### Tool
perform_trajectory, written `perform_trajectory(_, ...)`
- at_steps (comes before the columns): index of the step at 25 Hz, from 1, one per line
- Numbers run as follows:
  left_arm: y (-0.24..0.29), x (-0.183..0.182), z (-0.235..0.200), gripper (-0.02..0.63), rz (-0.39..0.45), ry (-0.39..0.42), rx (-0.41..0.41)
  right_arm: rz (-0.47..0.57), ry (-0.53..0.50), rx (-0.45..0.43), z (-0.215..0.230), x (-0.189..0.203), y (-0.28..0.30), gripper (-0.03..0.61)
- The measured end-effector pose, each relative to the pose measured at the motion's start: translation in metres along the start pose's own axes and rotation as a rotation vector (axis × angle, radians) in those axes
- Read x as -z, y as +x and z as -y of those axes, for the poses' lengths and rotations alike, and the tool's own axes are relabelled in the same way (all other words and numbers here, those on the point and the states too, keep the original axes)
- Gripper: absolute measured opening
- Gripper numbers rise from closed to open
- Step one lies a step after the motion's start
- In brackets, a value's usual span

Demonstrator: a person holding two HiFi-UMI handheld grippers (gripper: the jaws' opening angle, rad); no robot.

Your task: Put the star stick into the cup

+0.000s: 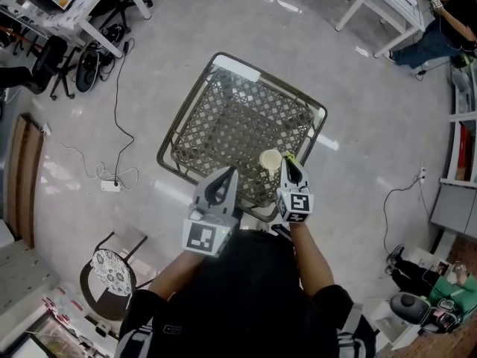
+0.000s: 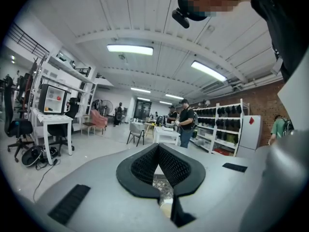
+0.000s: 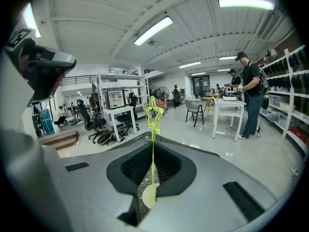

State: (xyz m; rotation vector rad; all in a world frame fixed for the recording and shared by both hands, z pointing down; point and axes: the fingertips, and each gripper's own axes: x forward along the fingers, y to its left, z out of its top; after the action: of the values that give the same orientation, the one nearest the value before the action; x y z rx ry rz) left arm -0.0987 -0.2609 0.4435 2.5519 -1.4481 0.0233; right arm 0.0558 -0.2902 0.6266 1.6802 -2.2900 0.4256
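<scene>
One cup (image 1: 270, 159), one star stick (image 3: 154, 115), one table (image 1: 238, 118), two grippers (image 1: 228, 176) (image 1: 291, 167)

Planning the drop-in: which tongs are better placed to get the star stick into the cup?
Right. The right tongs are shut on the star stick, with the cup close beside their tips. The left tongs are shut, holding nothing.

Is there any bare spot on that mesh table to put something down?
Most of the dark lattice-top metal table is bare: its far and left part. Only the near right edge is crowded, where the pale round cup stands, with the left gripper and the right gripper holding the green star stick close by.
</scene>
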Motion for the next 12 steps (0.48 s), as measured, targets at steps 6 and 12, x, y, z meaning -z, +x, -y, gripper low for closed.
perform_trajectory(6,0.002,0.000,-0.011,0.015,-0.001,-0.011,0.006,-0.077,0.029,0.030,0.009,0.035,0.025,0.017)
perform_trajectory(12,0.007,0.000,-0.014,0.015,-0.004,-0.019,0.028,-0.157,0.071,0.046,0.015,0.063,0.041,0.017)
